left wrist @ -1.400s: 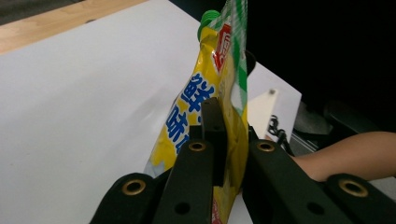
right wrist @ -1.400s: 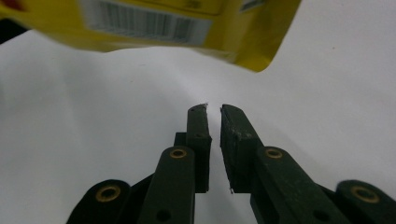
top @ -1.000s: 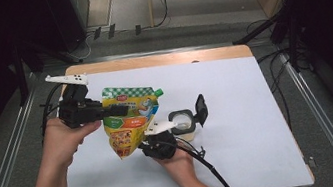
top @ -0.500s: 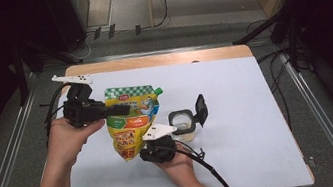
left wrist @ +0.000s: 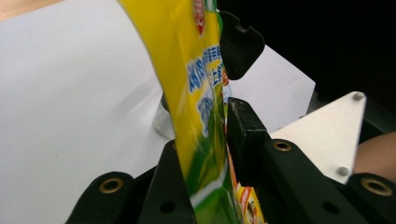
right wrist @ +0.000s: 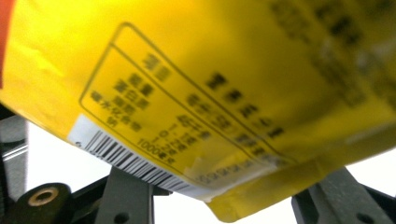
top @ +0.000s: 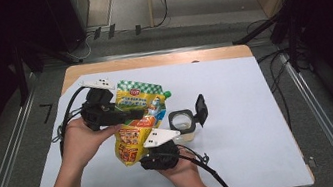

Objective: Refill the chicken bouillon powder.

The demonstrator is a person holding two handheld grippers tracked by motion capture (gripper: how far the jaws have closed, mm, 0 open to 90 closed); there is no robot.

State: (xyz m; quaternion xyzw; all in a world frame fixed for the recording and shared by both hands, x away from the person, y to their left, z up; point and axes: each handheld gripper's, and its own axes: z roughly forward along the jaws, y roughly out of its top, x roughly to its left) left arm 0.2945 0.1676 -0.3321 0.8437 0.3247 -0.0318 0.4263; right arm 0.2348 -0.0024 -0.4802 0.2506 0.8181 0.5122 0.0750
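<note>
Left gripper (top: 130, 115): jaws pinching upper part of yellow-green plastic refill pouch (top: 139, 119), raised over white table (top: 258, 109). Right gripper (top: 151, 152): jaws spread, opening lately, pouch base between. Clear lidded container (top: 182, 120): open, unfilled; pouring apparently remains.

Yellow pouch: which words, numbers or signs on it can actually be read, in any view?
"1000": on the yellow plastic pouch, white strip beside the barcode, right gripper view.
Boxed table of East Asian characters on that side: too blurred to read.
Blue characters on the pouch's front, left gripper view: cut off, unreadable.
High view: print too small.
</note>
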